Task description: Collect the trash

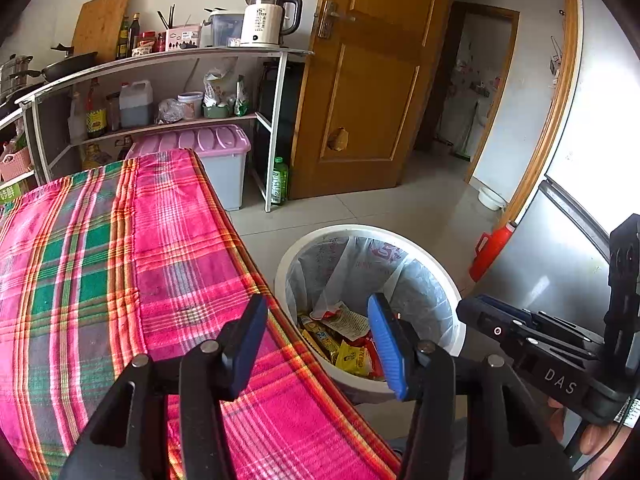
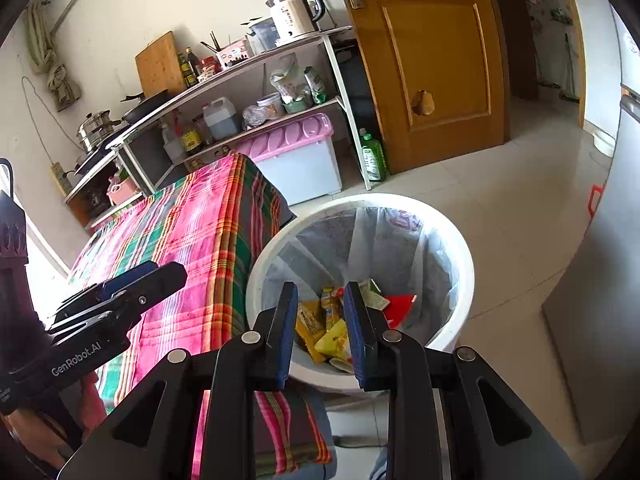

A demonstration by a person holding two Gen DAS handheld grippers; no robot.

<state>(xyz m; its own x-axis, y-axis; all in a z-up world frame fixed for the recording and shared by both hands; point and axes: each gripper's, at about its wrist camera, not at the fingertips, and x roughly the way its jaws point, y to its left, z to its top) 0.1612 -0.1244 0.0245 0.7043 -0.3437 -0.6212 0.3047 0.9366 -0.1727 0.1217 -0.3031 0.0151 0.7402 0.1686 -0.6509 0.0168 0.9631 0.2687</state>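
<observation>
A white trash bin (image 1: 360,232) (image 2: 360,200) lined with a clear bag stands on the floor against the table's right side. Several snack wrappers (image 1: 352,356) (image 2: 332,340), yellow, red and white, lie at its bottom. My left gripper (image 1: 316,312) hangs open over the table's edge and the bin's left rim, with nothing between its fingers. My right gripper (image 2: 320,296) is above the bin's near rim, jaws a narrow gap apart and empty. Each gripper shows in the other's view: the right gripper (image 1: 480,316) at the right, the left gripper (image 2: 160,276) at the left.
A pink, green and orange plaid cloth covers the table (image 1: 120,260) (image 2: 192,240). Behind it stand a white shelf rack (image 1: 276,120) with a kettle (image 1: 268,20), and a pink-lidded storage box (image 1: 224,152). A wooden door (image 1: 368,80), a green bottle (image 1: 280,180), a red flask (image 1: 490,248) and a grey cabinet (image 1: 552,264) surround the tiled floor.
</observation>
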